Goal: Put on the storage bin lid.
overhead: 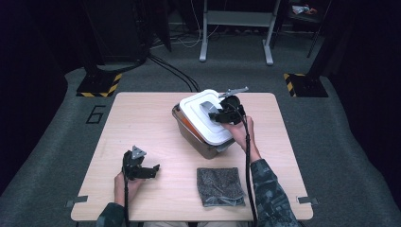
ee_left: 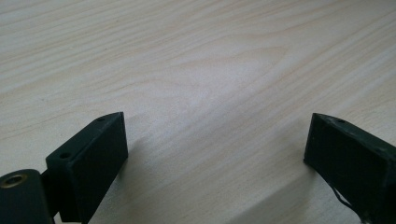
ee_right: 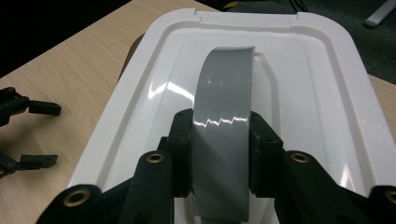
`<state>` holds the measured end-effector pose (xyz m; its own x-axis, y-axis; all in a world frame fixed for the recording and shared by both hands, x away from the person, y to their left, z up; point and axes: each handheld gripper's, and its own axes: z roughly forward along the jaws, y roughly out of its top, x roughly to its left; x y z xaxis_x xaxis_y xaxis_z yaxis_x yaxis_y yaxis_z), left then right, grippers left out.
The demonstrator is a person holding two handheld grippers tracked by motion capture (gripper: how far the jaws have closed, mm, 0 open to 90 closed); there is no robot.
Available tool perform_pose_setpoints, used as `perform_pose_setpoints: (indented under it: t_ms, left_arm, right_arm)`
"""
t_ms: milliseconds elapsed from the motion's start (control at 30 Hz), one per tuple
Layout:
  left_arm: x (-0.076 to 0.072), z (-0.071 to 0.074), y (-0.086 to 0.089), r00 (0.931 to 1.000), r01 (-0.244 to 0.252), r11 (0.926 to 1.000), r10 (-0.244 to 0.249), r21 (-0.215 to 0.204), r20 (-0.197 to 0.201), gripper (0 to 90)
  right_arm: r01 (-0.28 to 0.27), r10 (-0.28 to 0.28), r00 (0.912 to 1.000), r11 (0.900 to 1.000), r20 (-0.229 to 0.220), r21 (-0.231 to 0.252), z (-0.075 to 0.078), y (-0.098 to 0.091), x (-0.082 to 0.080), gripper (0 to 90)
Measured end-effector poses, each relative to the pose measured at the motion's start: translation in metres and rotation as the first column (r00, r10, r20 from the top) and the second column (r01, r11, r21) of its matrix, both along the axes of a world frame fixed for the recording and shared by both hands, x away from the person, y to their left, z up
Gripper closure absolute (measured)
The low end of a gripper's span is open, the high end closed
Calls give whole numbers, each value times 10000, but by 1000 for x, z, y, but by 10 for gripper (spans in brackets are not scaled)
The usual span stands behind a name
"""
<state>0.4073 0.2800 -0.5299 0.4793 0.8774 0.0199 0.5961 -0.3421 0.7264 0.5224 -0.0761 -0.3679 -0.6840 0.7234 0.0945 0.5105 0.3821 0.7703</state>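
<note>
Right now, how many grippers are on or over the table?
2. The left gripper sits low over bare wood near the table's front-left, jaws open. The right gripper is shut on the grey handle of the white lid on the box.

The right claw [overhead: 218,115] grips the white lid's [overhead: 201,124] grey handle [overhead: 206,108].

Lid [overhead: 206,116] on box [overhead: 198,142], askew perhaps; cloth [overhead: 220,186] before box.

The high view looks down on the whole table [overhead: 142,123]. Both gripper views sit close: left sees tabletop, right the white lid [ee_right: 317,84].
</note>
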Motion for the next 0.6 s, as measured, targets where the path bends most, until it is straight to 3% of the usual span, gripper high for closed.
perform_pose_setpoints:
  t_ms: [600]
  left_arm:
    - [0, 0, 0, 10000, -1, 10000, 1, 5, 4, 55]
  right_arm:
    - [-692, 680, 9973, 9964, -260, -481, -14, 22, 8, 671]
